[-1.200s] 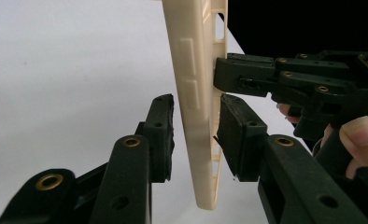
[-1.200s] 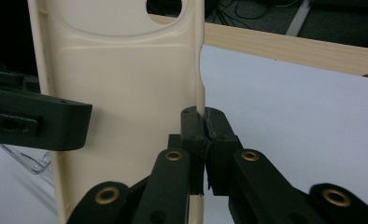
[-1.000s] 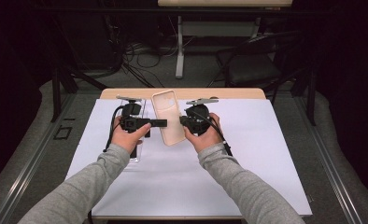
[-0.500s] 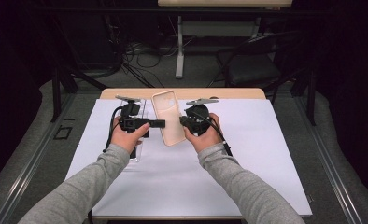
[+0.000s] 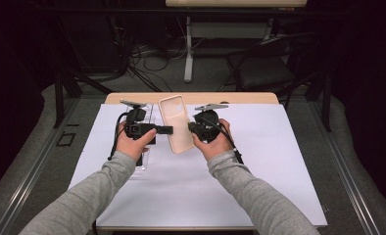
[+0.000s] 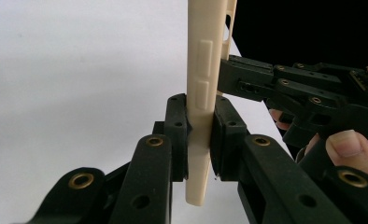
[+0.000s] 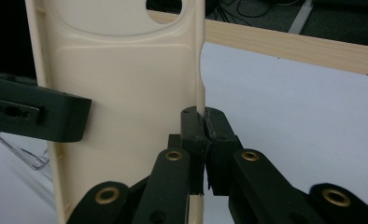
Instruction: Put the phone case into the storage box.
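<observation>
Cream plastic phone case [image 5: 177, 123], held up off the white sheet [image 5: 279, 161] between 2 grippers, camera cut-out end pointing away toward the far wooden table edge [image 5: 240, 98]. Seen edge-on in the left gripper view [image 6: 205, 93], standing upright with side-button bumps facing the lens; seen from its hollow inner face in the right gripper view [image 7: 126, 93]. Clamped on the left long edge by the left gripper [image 5: 167, 130], both jaws pressed flat against the case wall, 1 on each face [image 6: 200, 137]. Pinched on the right long edge by the right gripper [image 5: 191, 128], jaws closed tight over the thin rim [image 7: 204, 140]. Roughly level with each other, 1 gripper per side, case spanning the gap between them.

Plenty of bare white sheet to the right and toward the near edge. Less room on the left: a clear plastic piece [image 5: 144, 112] lying flat under and beside the left hand [image 5: 132, 144], its corner also glimpsed in the right gripper view [image 7: 28, 156]. Beyond the far edge, dark floor with cables.
</observation>
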`<state>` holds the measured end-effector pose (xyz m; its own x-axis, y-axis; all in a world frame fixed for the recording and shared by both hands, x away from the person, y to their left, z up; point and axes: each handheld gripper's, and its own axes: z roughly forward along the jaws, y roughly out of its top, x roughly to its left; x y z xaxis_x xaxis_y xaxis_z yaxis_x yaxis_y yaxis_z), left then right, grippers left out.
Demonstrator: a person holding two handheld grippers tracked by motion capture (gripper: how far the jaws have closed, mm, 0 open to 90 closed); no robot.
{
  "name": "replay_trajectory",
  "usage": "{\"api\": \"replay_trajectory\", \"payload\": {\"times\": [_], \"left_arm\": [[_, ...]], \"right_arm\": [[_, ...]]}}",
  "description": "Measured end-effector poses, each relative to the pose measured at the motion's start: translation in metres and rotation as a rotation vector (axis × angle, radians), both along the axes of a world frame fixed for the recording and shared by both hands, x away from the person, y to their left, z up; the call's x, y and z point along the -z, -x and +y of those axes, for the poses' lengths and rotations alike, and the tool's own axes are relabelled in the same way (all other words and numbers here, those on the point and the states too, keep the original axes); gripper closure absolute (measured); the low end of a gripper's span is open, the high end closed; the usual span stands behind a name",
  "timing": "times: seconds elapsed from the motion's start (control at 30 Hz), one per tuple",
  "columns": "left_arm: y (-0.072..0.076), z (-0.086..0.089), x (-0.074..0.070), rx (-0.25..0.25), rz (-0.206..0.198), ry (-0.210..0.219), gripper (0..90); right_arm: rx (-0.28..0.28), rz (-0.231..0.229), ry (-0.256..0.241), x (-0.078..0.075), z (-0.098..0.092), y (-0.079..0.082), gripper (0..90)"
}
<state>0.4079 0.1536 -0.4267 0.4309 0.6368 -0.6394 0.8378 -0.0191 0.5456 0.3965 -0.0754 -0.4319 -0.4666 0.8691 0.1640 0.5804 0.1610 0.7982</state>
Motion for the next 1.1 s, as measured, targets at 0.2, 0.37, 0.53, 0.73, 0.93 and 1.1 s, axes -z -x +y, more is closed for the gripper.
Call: {"api": "replay_trajectory", "payload": {"times": [0.2, 0.37, 0.53, 0.73, 0.93, 1.1], "left_arm": [[0.0002, 0.0001, 0.0001, -0.005, 0.003, -0.006, 79.4], [0.0005, 0.0001, -0.0002, -0.007, 0.006, -0.005, 79.7], [0.0007, -0.0004, -0.0001, -0.006, 0.006, -0.012, 79.9], [0.0007, -0.0002, 0.0, -0.012, 0.0, -0.012, 80.1], [0.0013, 0.0, -0.0008, -0.006, -0.002, -0.018, 80.2], [0.0014, -0.0001, -0.0009, -0.004, -0.002, -0.019, 80.3]], "right_arm": [[-0.002, 0.0, 0.0, 0.0004, 0.0004, 0.0, 88.0], [-0.004, 0.001, -0.001, 0.0005, 0.0003, 0.0, 87.9], [-0.004, 0.006, -0.001, 0.0007, 0.0003, -0.0001, 87.9], [-0.004, 0.006, -0.003, 0.0005, 0.0005, 0.0001, 87.8], [-0.006, 0.003, -0.002, 0.0001, 0.0002, 0.0004, 87.8], [-0.006, 0.005, -0.002, 0.0002, 0.0003, 0.0005, 87.7]]}}
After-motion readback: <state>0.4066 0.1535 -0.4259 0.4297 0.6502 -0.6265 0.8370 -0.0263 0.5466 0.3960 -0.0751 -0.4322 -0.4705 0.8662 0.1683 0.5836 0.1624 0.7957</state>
